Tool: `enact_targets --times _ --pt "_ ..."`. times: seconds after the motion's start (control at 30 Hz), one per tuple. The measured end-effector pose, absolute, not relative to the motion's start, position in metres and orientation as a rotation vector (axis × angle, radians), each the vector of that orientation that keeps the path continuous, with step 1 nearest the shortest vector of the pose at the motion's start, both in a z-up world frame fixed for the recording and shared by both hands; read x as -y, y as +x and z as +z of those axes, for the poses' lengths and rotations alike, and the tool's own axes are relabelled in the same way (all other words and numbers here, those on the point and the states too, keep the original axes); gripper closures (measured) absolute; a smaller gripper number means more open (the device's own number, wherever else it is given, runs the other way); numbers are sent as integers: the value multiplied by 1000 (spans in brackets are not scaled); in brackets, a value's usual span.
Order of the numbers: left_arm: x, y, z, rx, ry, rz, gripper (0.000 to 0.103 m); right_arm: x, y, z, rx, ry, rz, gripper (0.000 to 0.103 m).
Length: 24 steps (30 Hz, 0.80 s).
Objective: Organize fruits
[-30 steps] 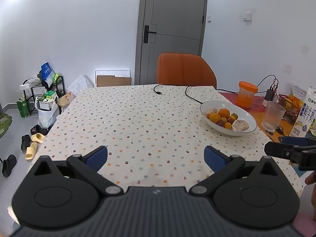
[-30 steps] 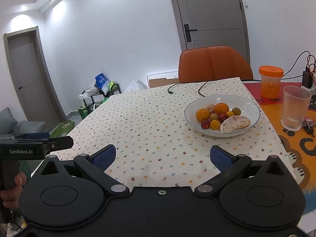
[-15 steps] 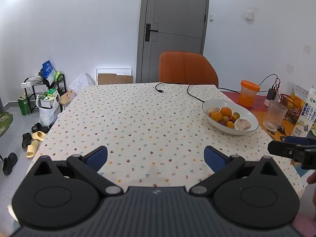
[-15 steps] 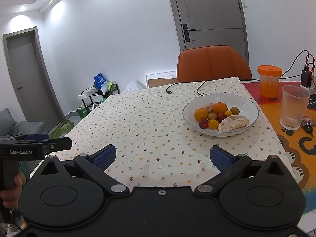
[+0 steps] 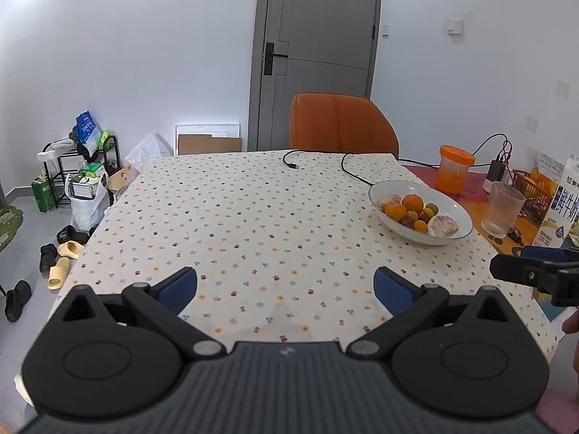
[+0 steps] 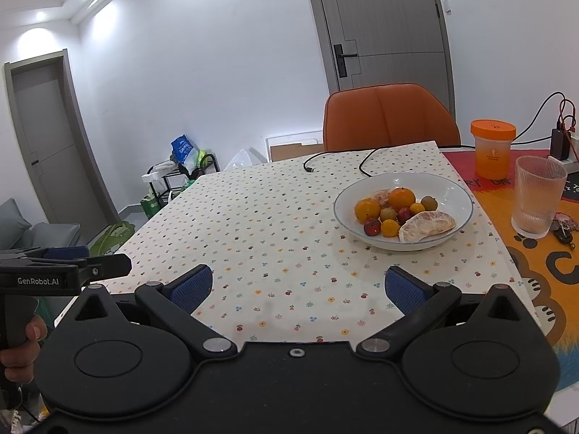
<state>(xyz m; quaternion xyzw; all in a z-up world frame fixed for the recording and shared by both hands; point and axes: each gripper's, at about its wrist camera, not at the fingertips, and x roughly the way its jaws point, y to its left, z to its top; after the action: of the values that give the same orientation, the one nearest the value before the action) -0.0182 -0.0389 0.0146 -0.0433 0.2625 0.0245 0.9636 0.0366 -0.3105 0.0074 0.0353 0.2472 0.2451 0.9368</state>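
- On my left wrist camera, the far left shows what the other view hides: slippers (image 5: 59, 257) scattered on the floor beside the bench (image 5: 253, 217).
- My left gripper (image 5: 286, 285) hangs over the near edge of the bench with its jaws spread wide and nothing between the blue pads.
- The right wrist camera catches that same gripper from the side, at its left edge, with a hand (image 6: 20, 343) wrapped round its handle.
- A black cable (image 6: 336, 157) lies across the far end of the bench, in front of an orange chair (image 6: 389, 117).
- My right gripper (image 6: 298, 285) is also wide open and empty, low over the near edge.
- The fruit (image 6: 400, 211) sits in a white bowl (image 6: 452, 190) on the right side of the bench, well apart from both grippers: oranges, small red and yellow pieces, a peeled segment.
- Right of the bowl stand an orange-lidded jar (image 6: 492, 148) and a ribbed glass (image 6: 537, 195).
- Only the left view shows a milk carton (image 5: 562, 209) beyond the glass.
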Motion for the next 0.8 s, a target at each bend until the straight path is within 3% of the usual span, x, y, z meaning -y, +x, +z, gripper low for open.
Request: enact_targets --times 0.8 --pt "42 -18 11 -542 -80 39 0 311 38 6 -511 70 496 0"
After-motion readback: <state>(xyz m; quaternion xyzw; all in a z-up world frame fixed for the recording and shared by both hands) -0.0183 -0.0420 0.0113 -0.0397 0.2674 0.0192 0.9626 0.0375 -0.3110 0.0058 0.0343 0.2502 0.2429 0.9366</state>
